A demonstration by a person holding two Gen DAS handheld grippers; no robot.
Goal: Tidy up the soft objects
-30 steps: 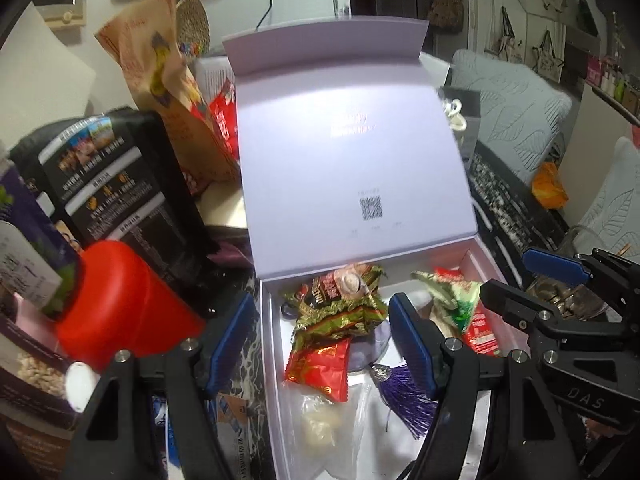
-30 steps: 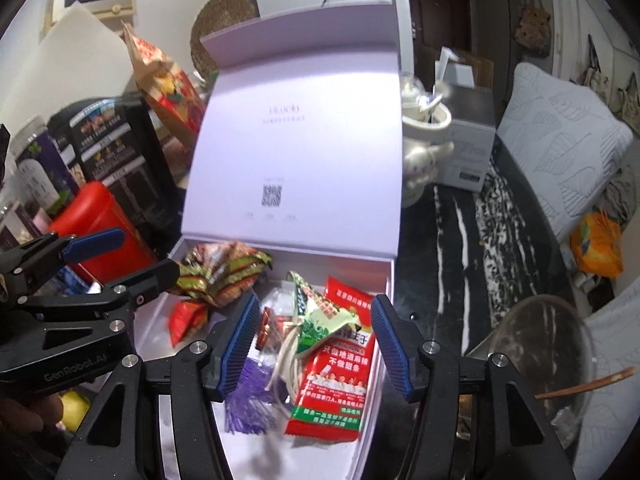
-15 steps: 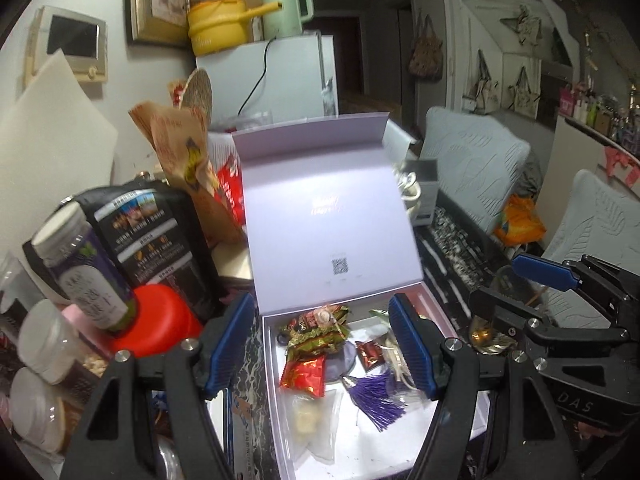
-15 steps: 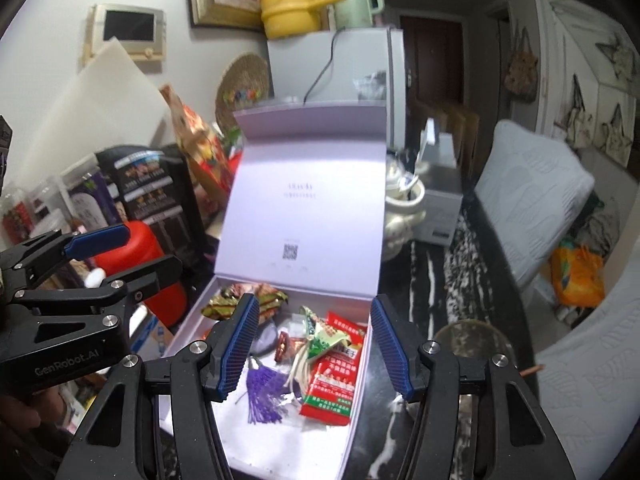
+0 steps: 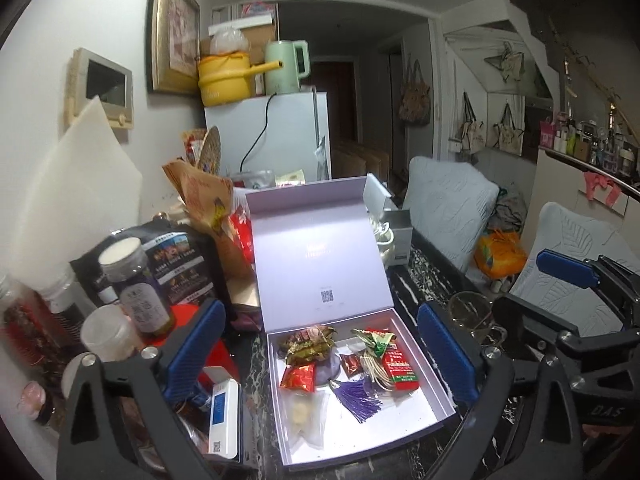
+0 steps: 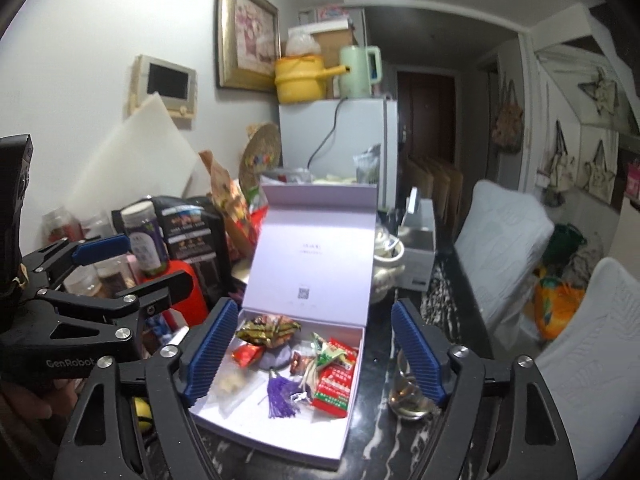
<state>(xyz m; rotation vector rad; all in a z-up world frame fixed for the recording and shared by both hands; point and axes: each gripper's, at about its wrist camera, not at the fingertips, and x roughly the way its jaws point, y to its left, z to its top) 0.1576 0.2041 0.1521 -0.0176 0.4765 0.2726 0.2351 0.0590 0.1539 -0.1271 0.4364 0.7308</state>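
A pale lilac box (image 5: 440,396) (image 6: 352,408) stands on the dark marble table with its lid upright. Inside lie soft things: a green-gold wrapped bundle (image 5: 310,344) (image 6: 268,330), a red snack packet (image 5: 299,376), a purple tassel (image 5: 358,398) (image 6: 280,394), a clear pouch (image 5: 306,414) and a red-green sachet (image 5: 398,364) (image 6: 334,378). My left gripper (image 5: 322,358) hangs above and before the box, jaws opening wide, nothing between them. My right gripper (image 6: 312,354) hovers likewise, jaws opening, holding nothing.
Jars (image 5: 140,284), a black bag (image 5: 176,268) and a red container (image 6: 184,288) crowd the table's left side. A glass cup (image 5: 472,316) (image 6: 408,392) stands just right of the box. Grey cushioned chairs (image 6: 504,236) line the right; a white fridge (image 5: 280,136) stands behind.
Both grippers have risen and pulled back from the box, which now looks smaller. Their jaws have spread much wider. The box's contents lie as before.
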